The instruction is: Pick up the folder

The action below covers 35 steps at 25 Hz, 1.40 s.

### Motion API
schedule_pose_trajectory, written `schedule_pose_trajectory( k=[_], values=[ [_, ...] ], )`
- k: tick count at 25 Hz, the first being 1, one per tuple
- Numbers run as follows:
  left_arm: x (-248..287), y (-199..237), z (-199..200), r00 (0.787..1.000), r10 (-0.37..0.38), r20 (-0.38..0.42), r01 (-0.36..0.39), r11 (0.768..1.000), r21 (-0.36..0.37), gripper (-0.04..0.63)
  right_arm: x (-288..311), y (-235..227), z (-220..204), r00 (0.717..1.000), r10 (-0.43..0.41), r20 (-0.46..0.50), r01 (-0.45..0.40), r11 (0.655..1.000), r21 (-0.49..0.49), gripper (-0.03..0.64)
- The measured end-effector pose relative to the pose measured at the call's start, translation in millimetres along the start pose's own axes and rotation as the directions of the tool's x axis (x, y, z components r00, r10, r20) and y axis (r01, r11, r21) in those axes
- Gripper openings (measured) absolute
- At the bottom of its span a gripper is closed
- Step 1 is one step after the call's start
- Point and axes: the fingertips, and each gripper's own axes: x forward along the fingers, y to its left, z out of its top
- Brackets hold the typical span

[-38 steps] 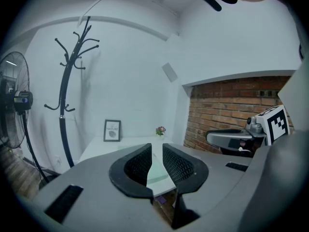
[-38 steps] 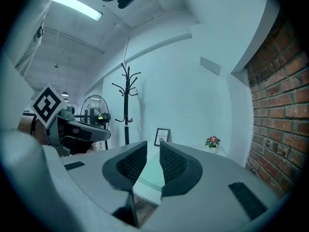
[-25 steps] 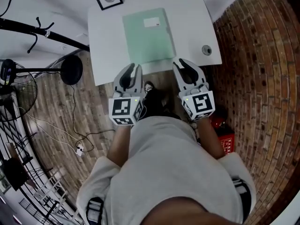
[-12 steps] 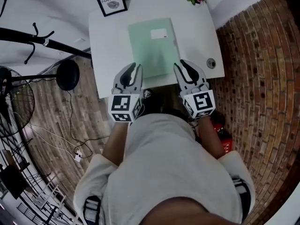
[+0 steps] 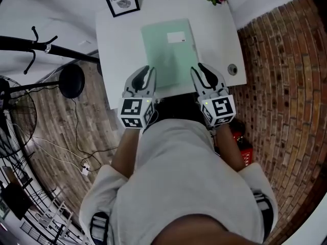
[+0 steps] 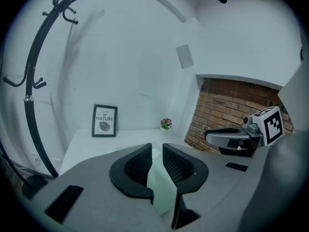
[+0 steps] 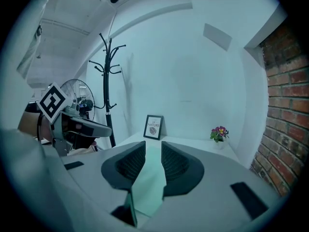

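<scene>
The green folder (image 5: 171, 52) lay flat on the white worktop (image 5: 118, 45). The left claw (image 5: 144, 73) sat at its near left corner and the right claw (image 5: 203, 70) at its near right corner. Each was narrowly parted and gripped nothing. The folder showed through both gaps, possibly touching the tips.

The folder's (image 5: 170, 52) near corners lie under the left gripper (image 5: 145, 71) and the right gripper (image 5: 203, 68) in the head view, so contact cannot be told there. In each gripper view only a narrow green strip shows between the fingers (image 6: 135, 166) (the rest sits behind them). The print on the folder's white label (image 5: 177, 37) is too small to read. The coat stand (image 5: 66, 52) and the fan (image 5: 10, 116) run off the left edge. Part of the table's (image 5: 120, 50) near edge is covered too.
</scene>
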Motion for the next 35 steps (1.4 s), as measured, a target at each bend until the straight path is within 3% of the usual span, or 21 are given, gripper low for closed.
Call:
schedule_pose_trajectory(
  k=[14,35],
  values=[
    [39.0,28.2,-6.9,0.998,0.045,-0.044,-0.046,0.998,-0.032,0.063,39.6,-29.2,-15.7,0.998,0.027,-0.053,-0.027,1.000,0.003,0.109],
    [108.7,51.7,-43.3,0.972,0.087,-0.219,-0.105,0.992,-0.070,0.063,104.4,-84.2,-69.3,0.973,0.110,-0.204,-0.097,0.993,0.072,0.118]
  ],
)
